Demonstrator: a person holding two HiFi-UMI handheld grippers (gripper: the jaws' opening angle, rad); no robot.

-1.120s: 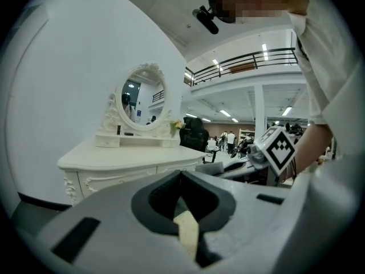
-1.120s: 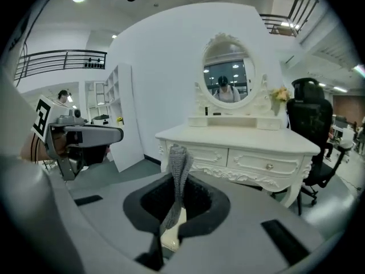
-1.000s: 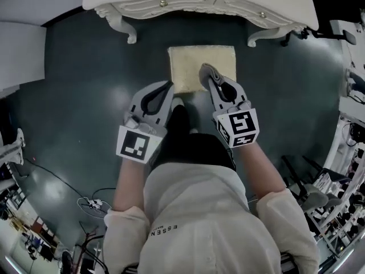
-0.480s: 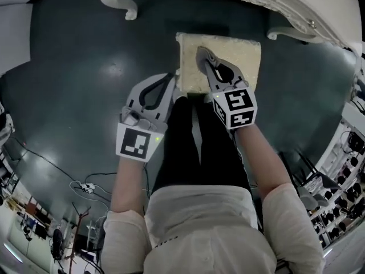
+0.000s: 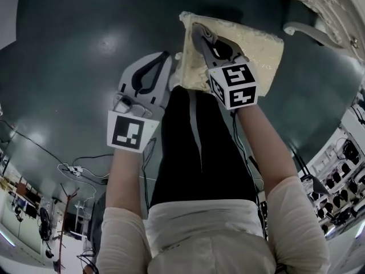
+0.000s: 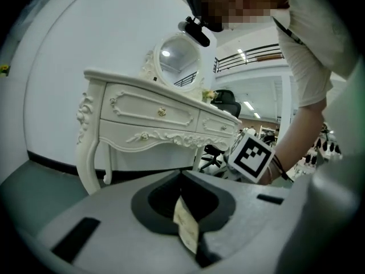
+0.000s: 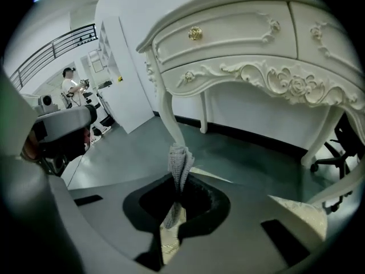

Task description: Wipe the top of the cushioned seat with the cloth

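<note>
The cream cushioned seat (image 5: pixel 254 44) stands on the dark floor under the edge of the white dressing table (image 5: pixel 336 10). My right gripper (image 5: pixel 199 32) hangs over the seat's left part, shut on a folded grey cloth (image 7: pixel 179 160) that sticks up past the jaw tips. A corner of the seat (image 7: pixel 302 216) shows to the lower right in the right gripper view. To the left of the seat, over the floor, my left gripper (image 5: pixel 165 57) is shut with nothing in it. Its closed jaws (image 6: pixel 181 178) point towards the table.
The dressing table (image 6: pixel 148 116) with carved legs and an oval mirror (image 6: pixel 178 61) stands just behind the seat. Its curved leg (image 7: pixel 171 119) is close ahead of the right gripper. Cables (image 5: pixel 74 170) lie on the floor at the left. Office chairs and equipment racks (image 5: pixel 336 176) crowd the right side.
The view has moved forward, so the seat and table have shifted up and right. My right gripper with the cloth has moved further onto the seat's left part. The left gripper stays beside it.
</note>
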